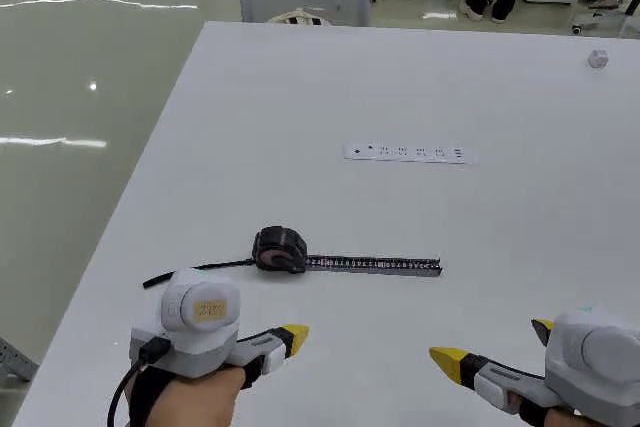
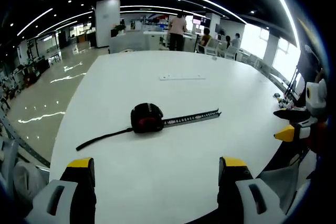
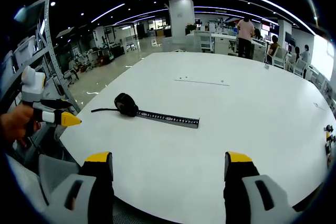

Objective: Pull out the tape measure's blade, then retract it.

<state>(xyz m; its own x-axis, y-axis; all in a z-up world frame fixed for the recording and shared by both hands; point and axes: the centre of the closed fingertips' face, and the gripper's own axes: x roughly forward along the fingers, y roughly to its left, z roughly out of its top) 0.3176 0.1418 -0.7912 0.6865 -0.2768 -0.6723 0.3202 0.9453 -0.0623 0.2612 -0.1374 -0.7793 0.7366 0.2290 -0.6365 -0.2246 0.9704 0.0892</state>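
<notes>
The tape measure (image 1: 280, 249) is lying near the table's (image 1: 300, 97) left edge, its blade (image 1: 375, 265) lying extended flat toward the right, its black strap (image 1: 190, 272) trailing left. The left gripper (image 2: 156, 165) and right gripper (image 3: 169, 158) are hovering at the near edge, jaws spread wide.

Head cam looks down, L/R gripper views low across table (image 1: 300, 97) — all share tape measure (image 1: 279, 249).

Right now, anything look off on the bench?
Only the tape measure: its blade lies extended flat on the table with nothing holding it. Left gripper and right gripper are open, clear of it.
</notes>
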